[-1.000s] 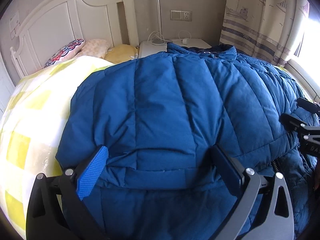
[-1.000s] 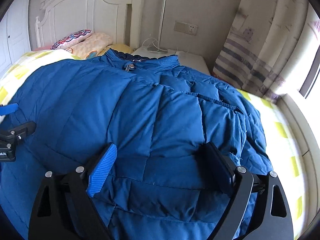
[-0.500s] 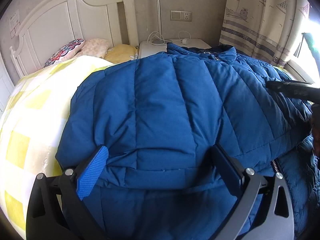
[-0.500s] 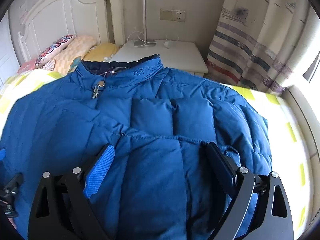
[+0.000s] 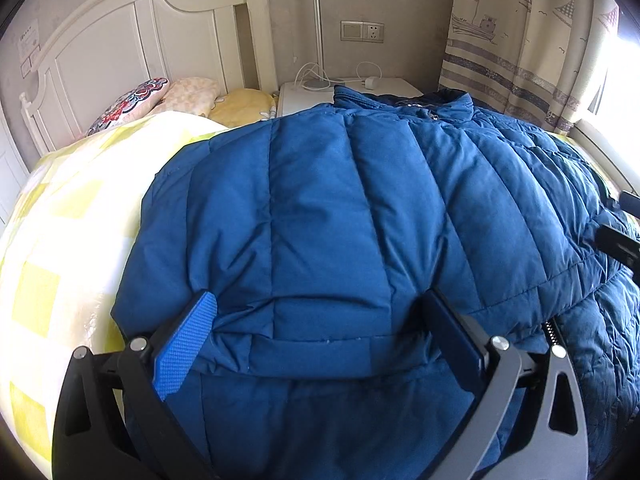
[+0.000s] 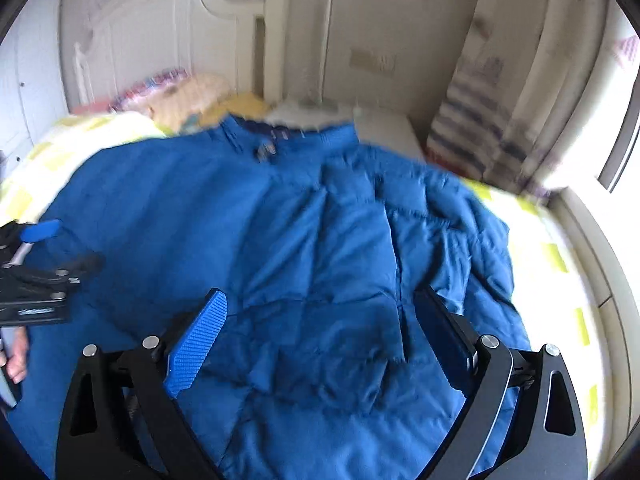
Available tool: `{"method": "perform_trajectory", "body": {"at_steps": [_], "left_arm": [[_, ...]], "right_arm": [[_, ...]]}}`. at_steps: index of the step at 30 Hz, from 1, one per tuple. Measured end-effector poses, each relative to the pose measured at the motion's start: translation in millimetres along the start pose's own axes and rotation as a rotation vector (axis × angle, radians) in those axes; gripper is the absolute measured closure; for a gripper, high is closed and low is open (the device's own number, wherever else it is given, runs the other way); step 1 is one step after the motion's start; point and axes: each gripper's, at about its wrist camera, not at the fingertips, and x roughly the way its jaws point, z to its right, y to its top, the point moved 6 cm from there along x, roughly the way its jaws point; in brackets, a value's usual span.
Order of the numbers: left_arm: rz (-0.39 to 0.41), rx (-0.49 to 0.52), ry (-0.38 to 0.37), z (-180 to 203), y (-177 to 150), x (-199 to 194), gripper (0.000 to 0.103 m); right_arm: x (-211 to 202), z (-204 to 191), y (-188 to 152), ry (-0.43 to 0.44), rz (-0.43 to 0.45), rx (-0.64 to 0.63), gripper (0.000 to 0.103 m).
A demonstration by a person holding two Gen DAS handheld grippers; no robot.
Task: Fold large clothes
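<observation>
Item: blue quilted down jacket (image 5: 340,220), laid across a bed and filling the centre and lower right of the left wrist view. Collar (image 5: 404,100) toward the top of the frame, near the white nightstand (image 5: 296,96). Zipper teeth (image 5: 554,330) show at the lower right, where one panel overlaps another.

Left gripper (image 5: 320,320): lower centre of its own view, fingers spread wide, one on each side of a puffed fold at the jacket's near edge. The blue-padded finger (image 5: 186,354) and the dark finger (image 5: 452,332) both lie against the fabric; jaws not closed on it.

Right gripper (image 6: 320,316): lower centre of the right wrist view, fingers likewise wide, over the jacket (image 6: 280,240). This view is blurred; whether the pads touch the cloth cannot be told. The left gripper appears at the left edge (image 6: 36,272), with part of a hand (image 6: 18,354) below it.

Bedding: yellow-and-white checked cover (image 5: 68,240) at left, under the jacket; seen also at the right of the right wrist view (image 6: 560,264).

Surroundings: white panelled headboard (image 5: 120,48) upper left; patterned pillows (image 5: 132,100) beneath it; slim lamp pole (image 5: 318,28) and white cable (image 5: 312,72) on the nightstand; wall socket (image 5: 362,31) upper centre; curtain with boat print (image 5: 520,40) upper right.
</observation>
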Motion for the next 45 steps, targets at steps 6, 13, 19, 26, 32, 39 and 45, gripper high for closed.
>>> {"method": "perform_trajectory", "body": {"at_steps": [6, 13, 19, 26, 32, 39, 45], "left_arm": [[0.0, 0.0, -0.001, 0, 0, 0, 0.002], [-0.001, 0.001, 0.0, -1, 1, 0, 0.002], [-0.003, 0.007, 0.008, 0, 2, 0, 0.002], [0.048, 0.041, -0.098, 41, -15, -56, 0.002], [-0.095, 0.099, -0.09, 59, -44, -26, 0.002], [-0.063, -0.032, 0.059, -17, -52, -41, 0.002], [-0.069, -0.095, 0.066, -38, -59, -44, 0.002]], "right_arm": [[17, 0, -18, 0.002, -0.057, -0.024, 0.006], [-8, -5, -35, -0.002, -0.041, -0.007, 0.007], [3, -6, -43, 0.03, -0.104, 0.013, 0.005], [-25, -11, -55, 0.101, -0.084, -0.002, 0.006], [-19, -8, -64, 0.11, -0.162, -0.003, 0.005], [-33, 81, -87, -0.063, -0.177, 0.141, 0.005], [-57, 76, -90, -0.032, -0.118, 0.17, 0.005]]}}
